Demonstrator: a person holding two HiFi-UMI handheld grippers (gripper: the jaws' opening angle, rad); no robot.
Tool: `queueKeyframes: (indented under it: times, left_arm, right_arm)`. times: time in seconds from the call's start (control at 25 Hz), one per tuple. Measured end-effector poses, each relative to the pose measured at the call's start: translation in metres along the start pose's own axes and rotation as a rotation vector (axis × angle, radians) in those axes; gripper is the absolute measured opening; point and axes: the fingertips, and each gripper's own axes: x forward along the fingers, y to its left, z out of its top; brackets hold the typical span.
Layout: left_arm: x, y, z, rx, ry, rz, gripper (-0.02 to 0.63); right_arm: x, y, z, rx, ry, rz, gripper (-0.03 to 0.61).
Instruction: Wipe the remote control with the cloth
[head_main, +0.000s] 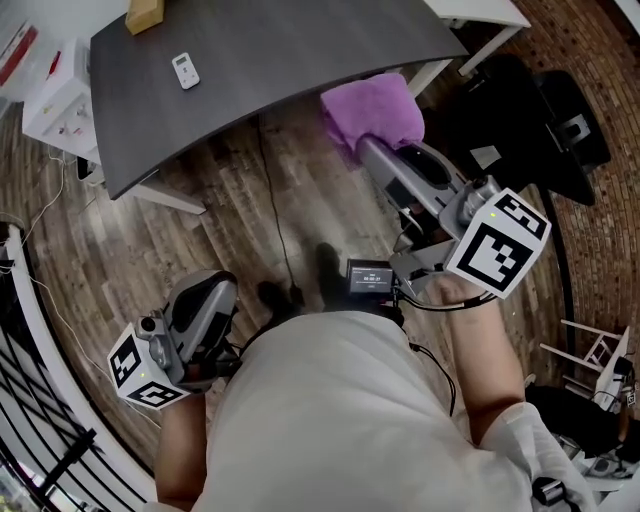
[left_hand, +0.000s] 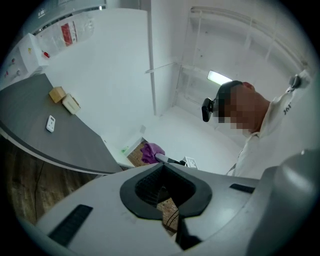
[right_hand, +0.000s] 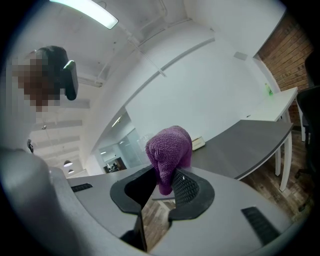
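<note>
Head view: the fuzzy purple cloth (head_main: 373, 108), at one o'clock, probably needed carrying flat onto the small white plastic remote control (head_main: 186, 70) at eleven o'clock on the dark grey curved bench (head_main: 300, 50); nothing lay between. Left gripper view: the left tool (left_hand: 167, 200) was closed, empty. Right gripper view: the right tool (right_hand: 160, 192) clamped the cloth.

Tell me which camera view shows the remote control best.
The head view: the remote control lies unobstructed on the grey table. The left gripper view shows the remote control smaller, at a slant. The right gripper view does not show it; the purple cloth fills its middle.
</note>
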Motion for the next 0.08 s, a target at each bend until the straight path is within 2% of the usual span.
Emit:
queueKeyframes:
  times: [0.08]
  left_arm:
    - [0.0052,-0.0053,-0.0021,0.006,0.015,-0.030,0.005]
  right_arm:
    - [-0.0018,-0.0035,0.0065,0.010,-0.018,0.008,0.095]
